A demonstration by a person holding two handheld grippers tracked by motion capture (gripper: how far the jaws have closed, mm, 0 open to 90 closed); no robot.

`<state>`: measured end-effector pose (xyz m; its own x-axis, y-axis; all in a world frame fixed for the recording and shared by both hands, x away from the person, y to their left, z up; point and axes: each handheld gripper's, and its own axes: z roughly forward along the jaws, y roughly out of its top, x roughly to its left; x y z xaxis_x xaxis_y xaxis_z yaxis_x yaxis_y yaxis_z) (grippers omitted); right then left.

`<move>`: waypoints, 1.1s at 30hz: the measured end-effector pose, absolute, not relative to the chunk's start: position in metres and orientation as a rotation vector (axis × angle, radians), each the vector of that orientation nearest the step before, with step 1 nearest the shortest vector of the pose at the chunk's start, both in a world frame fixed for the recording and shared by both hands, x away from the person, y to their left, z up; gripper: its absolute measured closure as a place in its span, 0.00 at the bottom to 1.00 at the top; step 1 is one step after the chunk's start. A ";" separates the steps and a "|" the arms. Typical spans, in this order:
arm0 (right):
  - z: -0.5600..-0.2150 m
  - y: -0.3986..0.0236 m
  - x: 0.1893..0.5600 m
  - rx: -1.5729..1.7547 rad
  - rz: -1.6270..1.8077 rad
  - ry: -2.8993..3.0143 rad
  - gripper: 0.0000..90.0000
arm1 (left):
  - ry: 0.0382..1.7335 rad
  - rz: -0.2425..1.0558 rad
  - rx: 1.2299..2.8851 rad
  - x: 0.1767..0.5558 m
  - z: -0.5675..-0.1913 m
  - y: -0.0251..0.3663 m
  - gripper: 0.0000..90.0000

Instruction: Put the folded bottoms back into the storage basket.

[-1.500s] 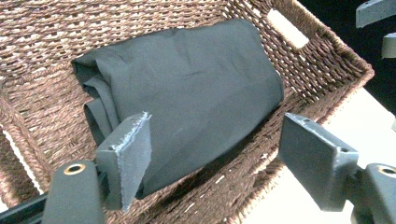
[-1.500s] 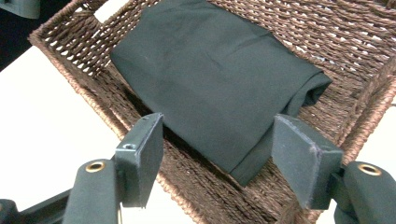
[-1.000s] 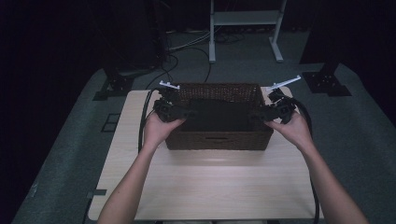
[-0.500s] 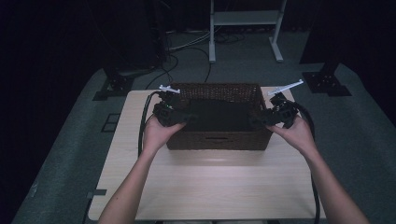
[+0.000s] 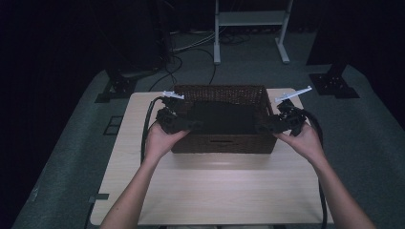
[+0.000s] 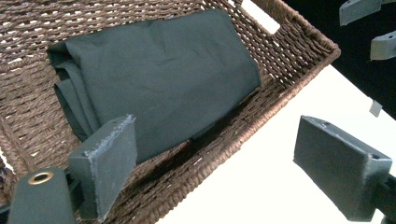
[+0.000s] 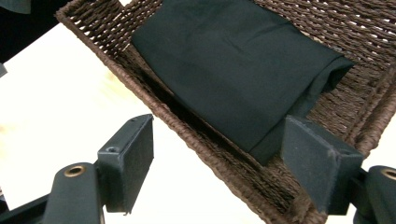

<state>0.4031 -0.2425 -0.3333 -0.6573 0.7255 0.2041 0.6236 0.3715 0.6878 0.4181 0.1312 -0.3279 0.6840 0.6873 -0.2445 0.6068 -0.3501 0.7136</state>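
Note:
A brown wicker basket [image 5: 222, 143] stands at the far middle of the pale wooden table [image 5: 215, 191]. A dark folded cloth [image 5: 219, 117] lies flat inside it. My left gripper [image 5: 191, 125] is at the basket's near left corner. It is open, and the wicker rim [image 6: 299, 60] runs between its jaws, one jaw over the cloth [image 6: 159, 79] and the other over the table. My right gripper [image 5: 265, 128] is open at the near right corner, straddling the rim [image 7: 154, 107] beside the cloth [image 7: 233, 70]. Neither gripper holds anything.
The near half of the table is bare wood. Behind the table a white metal frame [image 5: 248, 19] stands on the grey floor, with black stand bases [image 5: 334, 86] at both back corners. Black cables [image 5: 145, 129] trail from both grippers.
Both grippers have shifted slightly nearer and lower along the basket's front corners. The basket and cloth have not moved.

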 end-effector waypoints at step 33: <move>-0.353 -0.248 0.374 1.239 1.189 2.482 0.22 | 0.954 0.116 2.023 0.390 -0.341 0.131 0.09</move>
<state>0.3744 -0.2479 -0.3527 -0.6566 0.7213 0.2204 0.6238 0.3551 0.6962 0.3899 0.1315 -0.3412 0.7017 0.6640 -0.2583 0.5828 -0.3264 0.7442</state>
